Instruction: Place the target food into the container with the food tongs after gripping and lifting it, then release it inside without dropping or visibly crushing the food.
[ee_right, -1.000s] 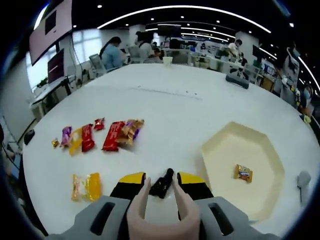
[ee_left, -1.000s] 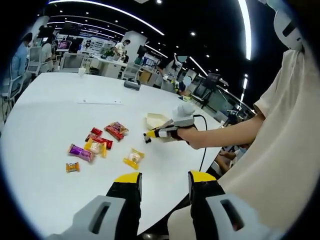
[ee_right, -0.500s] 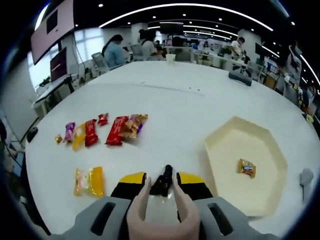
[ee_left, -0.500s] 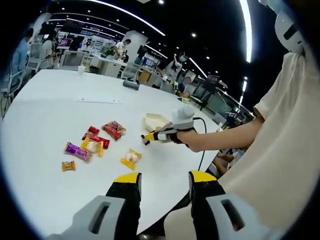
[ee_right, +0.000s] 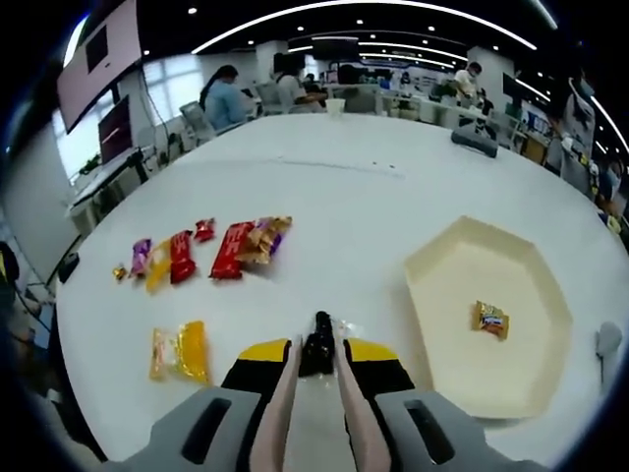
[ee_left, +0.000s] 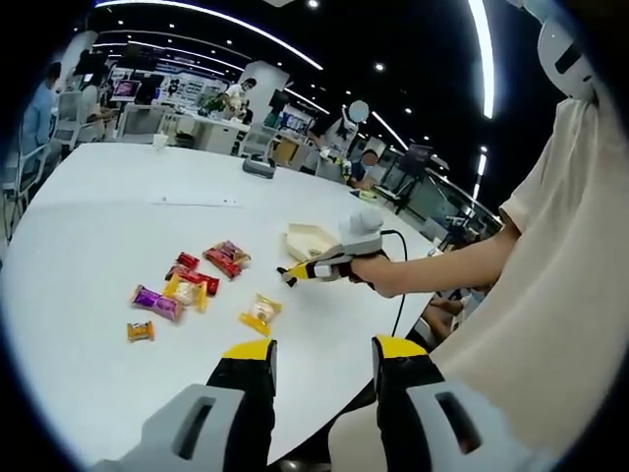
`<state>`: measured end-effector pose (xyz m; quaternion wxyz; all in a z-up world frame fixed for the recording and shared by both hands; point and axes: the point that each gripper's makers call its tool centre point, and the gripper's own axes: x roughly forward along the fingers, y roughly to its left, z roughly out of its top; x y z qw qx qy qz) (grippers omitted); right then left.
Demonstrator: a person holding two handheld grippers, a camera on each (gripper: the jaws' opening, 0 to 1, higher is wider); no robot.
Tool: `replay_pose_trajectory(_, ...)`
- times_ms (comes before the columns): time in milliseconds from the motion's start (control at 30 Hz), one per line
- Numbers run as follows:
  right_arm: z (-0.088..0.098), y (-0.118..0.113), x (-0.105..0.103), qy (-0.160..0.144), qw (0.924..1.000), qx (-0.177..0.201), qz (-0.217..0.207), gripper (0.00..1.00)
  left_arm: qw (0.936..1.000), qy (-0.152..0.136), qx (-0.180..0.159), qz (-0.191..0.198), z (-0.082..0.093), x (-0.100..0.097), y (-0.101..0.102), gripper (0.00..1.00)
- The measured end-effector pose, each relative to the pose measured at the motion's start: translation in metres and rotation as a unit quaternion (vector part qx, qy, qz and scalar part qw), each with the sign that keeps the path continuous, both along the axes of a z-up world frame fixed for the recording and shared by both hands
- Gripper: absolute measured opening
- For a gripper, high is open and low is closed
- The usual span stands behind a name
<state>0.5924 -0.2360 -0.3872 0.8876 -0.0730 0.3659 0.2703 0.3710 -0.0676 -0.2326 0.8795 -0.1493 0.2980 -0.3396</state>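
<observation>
The food tongs (ee_right: 311, 413) sit clamped in the right gripper (ee_right: 316, 356), their pink arms squeezed nearly together and the black tips (ee_right: 320, 339) hovering over bare white table (ee_right: 334, 211), nothing pinched between them. The snacks lie spread on the table to the left: a yellow packet (ee_right: 179, 351) nearest, then a red bar (ee_right: 229, 250) beside a brown-gold wrapper (ee_right: 263, 237), and smaller red, yellow and purple sweets beyond. Off to the right, the cream hexagonal tray (ee_right: 442, 324) holds one small orange candy (ee_right: 490, 319). In the left gripper view, the left gripper (ee_left: 321, 366) hangs with jaws apart, empty, at the table edge.
</observation>
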Motion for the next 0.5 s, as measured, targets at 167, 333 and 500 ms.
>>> replay_pose_trajectory(167,0.0018,0.0014,0.0007,0.002,1.0,0.002,0.002,0.19,1.0,0.001,0.005,-0.003,-0.0004,-0.0003,0.0003,0.4)
replay_pose_trajectory(333,0.0016,0.0031,0.0001,0.006,1.0,0.003,0.004,0.19,1.0,-0.001,0.005,0.0,0.0007,-0.0005,0.0033,0.41)
replay_pose_trajectory(500,0.0021,0.006,-0.0001,0.012,0.9998,0.005,0.013,0.18,1.0,-0.001,0.004,0.002,0.0007,-0.0004,0.0041,0.41)
